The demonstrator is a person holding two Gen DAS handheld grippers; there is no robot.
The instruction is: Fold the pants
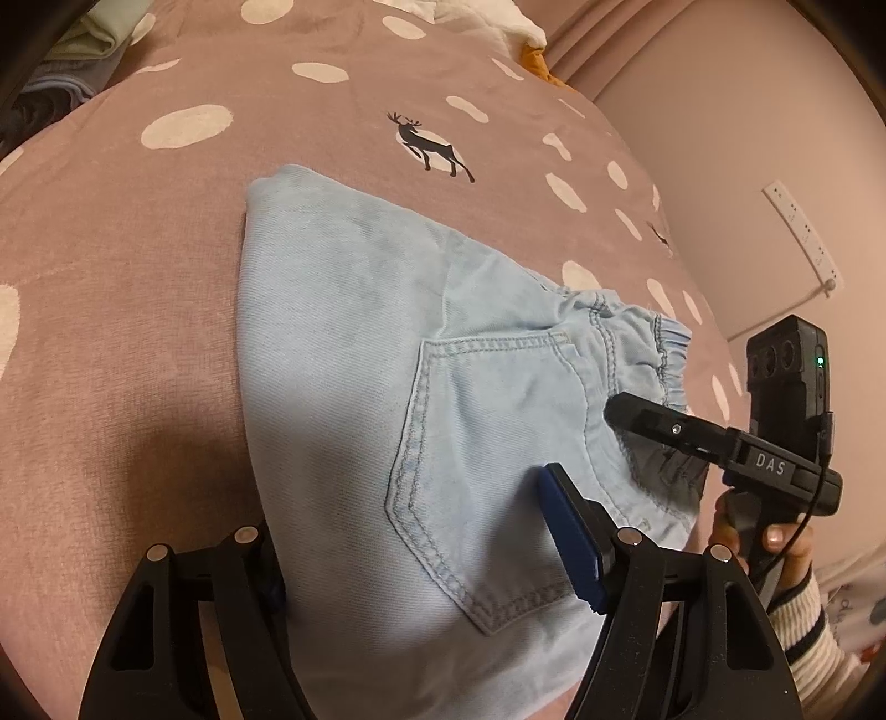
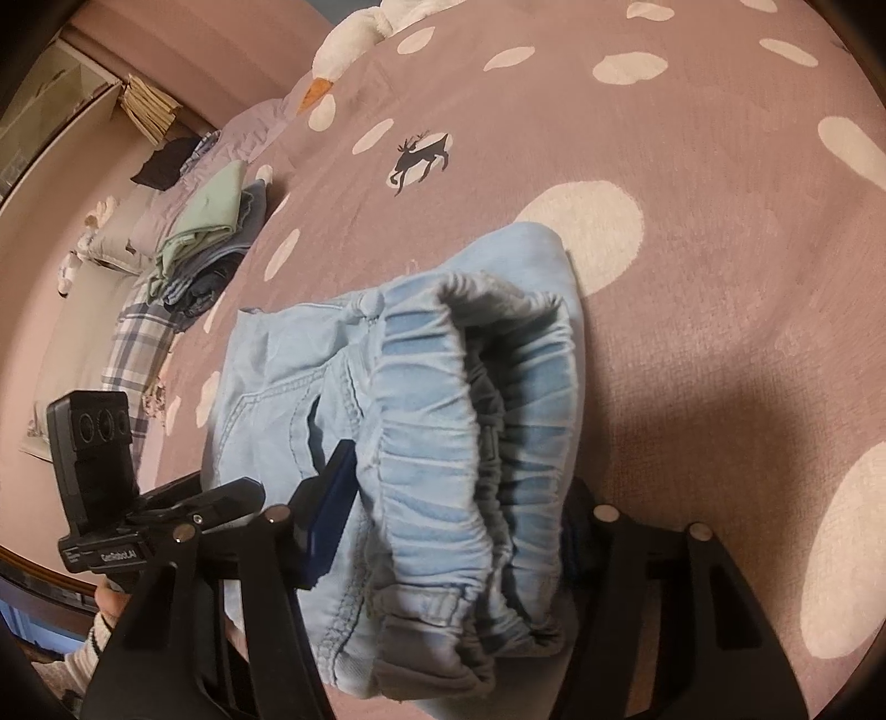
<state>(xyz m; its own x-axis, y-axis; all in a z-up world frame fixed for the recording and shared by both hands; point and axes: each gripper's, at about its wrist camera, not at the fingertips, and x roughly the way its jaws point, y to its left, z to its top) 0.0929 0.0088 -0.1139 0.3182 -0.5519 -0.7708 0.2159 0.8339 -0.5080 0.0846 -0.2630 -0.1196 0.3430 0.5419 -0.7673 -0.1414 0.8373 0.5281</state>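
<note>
Light blue denim pants (image 1: 360, 332) lie folded into a compact bundle on the pink dotted bedspread (image 1: 138, 277), back pocket up. My left gripper (image 1: 410, 526) straddles the near end, its blue pad (image 1: 570, 531) against the cloth while the other finger is hidden under the fabric. In the right wrist view the gathered elastic waistband (image 2: 443, 443) fills my right gripper (image 2: 459, 471), touching the left pad (image 2: 332, 515) and hiding the right one. The left wrist view shows the right gripper (image 1: 642, 437) with one finger on top of the waistband end.
A stack of folded clothes (image 2: 205, 238) sits at the bed's far left beside a plaid cloth (image 2: 138, 343). A plush goose (image 2: 354, 33) lies at the head of the bed. A wall with a power strip (image 1: 803, 232) runs along the right. A striped sleeve (image 1: 803, 615) shows.
</note>
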